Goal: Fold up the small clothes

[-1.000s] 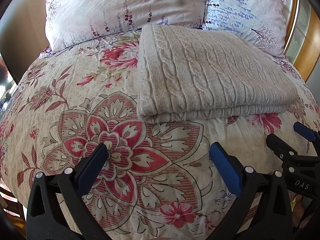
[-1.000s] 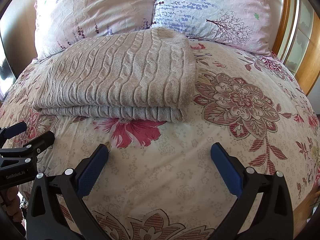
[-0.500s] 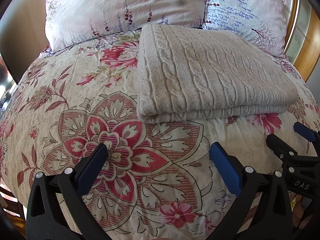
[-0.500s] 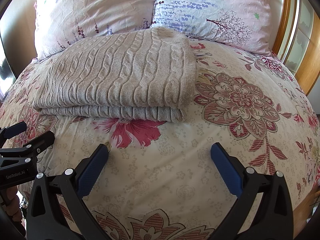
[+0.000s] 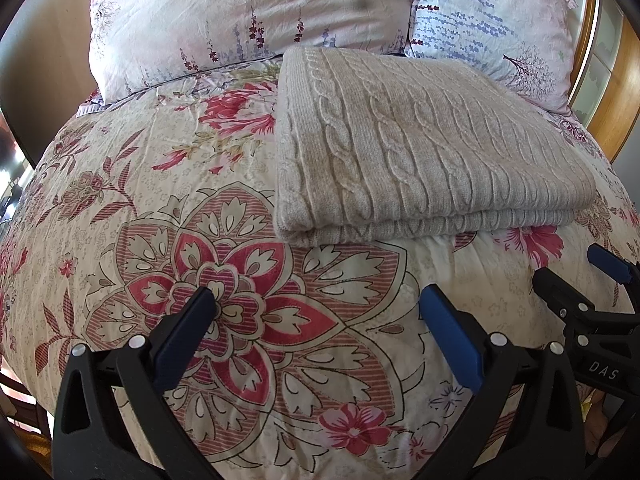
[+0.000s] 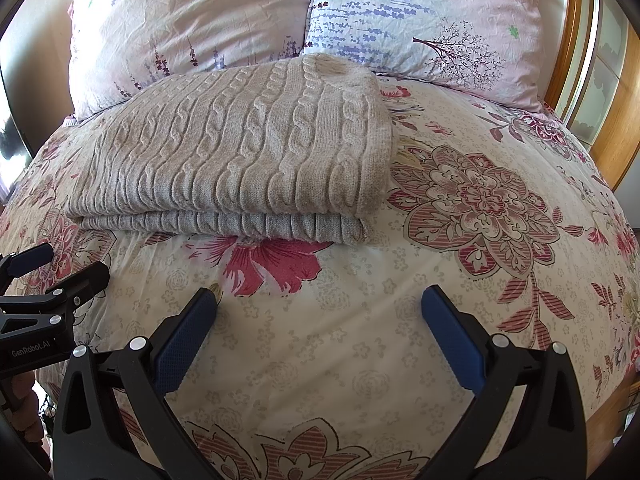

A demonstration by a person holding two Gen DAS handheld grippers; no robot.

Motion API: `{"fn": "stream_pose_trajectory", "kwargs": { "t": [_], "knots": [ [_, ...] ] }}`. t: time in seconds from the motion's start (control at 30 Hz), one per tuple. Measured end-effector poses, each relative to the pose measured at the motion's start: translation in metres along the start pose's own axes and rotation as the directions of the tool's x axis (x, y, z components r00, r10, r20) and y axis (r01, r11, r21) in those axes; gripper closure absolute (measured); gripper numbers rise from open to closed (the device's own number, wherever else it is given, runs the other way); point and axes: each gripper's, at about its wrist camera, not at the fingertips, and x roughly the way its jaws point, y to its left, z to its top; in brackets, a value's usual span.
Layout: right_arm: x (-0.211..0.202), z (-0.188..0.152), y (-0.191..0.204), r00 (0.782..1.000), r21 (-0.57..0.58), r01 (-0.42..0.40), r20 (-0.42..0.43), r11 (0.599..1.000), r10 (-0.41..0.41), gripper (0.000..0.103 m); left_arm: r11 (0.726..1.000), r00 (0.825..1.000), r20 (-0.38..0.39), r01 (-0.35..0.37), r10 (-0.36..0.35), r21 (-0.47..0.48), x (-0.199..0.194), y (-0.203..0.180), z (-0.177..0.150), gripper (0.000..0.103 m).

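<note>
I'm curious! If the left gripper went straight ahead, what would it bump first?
Probably the flowery bedspread right ahead of the open left gripper; the folded knit sweater lies farther on, slightly right. Depth is hard to judge.

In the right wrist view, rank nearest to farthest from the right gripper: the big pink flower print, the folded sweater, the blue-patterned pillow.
1. Pink flower print on the quilt, just ahead of the right gripper.
2. Folded beige cable-knit sweater, ahead-left.
3. Blue-patterned pillow, at the headboard.

A floral duvet (image 5: 200,208) in cream and red covers the bed. Two pale pink pillows (image 6: 192,24) (image 6: 432,20) lean side by side against the wooden headboard (image 6: 612,128).
</note>
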Motion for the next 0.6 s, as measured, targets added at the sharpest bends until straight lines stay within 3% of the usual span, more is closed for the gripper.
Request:
{"fn": "stream_pose_trajectory", "kwargs": {
  "t": [0.6],
  "knots": [
    [-0.0001, -0.0001, 0.0, 1.0, 0.0, 0.0, 0.0, 1.0, 0.0, 0.001, 1.0, 1.0, -0.002, 0.002, -0.002, 0.003, 0.0011, 0.0003, 0.0009, 0.002]
  ]
}}
